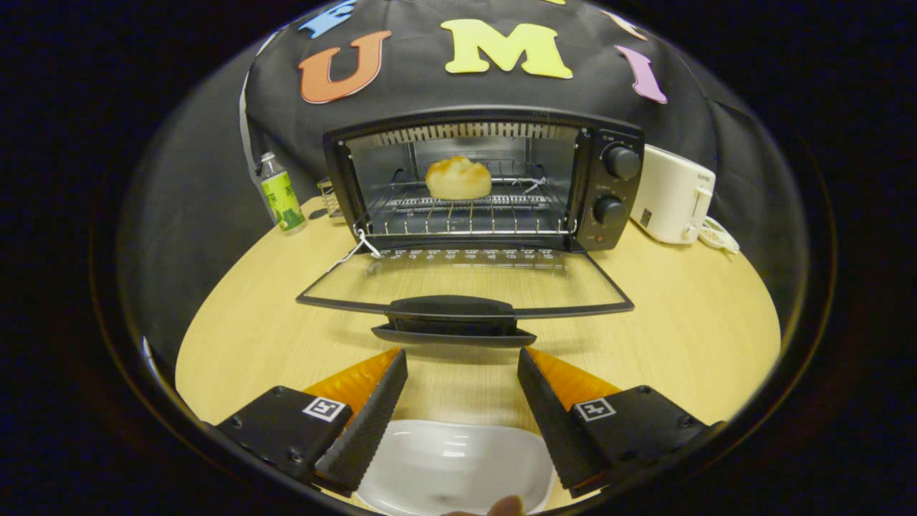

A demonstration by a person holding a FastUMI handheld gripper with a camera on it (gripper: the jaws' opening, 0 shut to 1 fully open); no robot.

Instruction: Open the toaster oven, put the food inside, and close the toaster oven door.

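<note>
My gripper (462,365) hangs above the table (680,330) with its fingers spread wide and nothing between them but bare wood. Below and between the fingers sits a white dish (458,466), empty, and a fingertip (507,507) shows at its near rim.

Just ahead of my fingertips is the handle (453,321) of the oven door (466,283). The door is folded all the way down, lying flat out toward me over the table, its glass showing the wood grain through it. I am not touching the handle; there is a small gap between it and my tips.

Beyond the door stands the oven (483,179), its mouth open. The bun (458,178) rests inside on the wire rack (466,211), toward the back and about midway across. Two knobs (620,162) are stacked on the oven's right panel.

A white string (354,252) trails from the door's left hinge corner onto the table. Left of the oven a bottle (281,193) with a green label stands upright near the cloth wall. Right of the oven, just beside it, is a white toaster (673,195), with a coiled white cord (718,235) lying at its far side.
</note>
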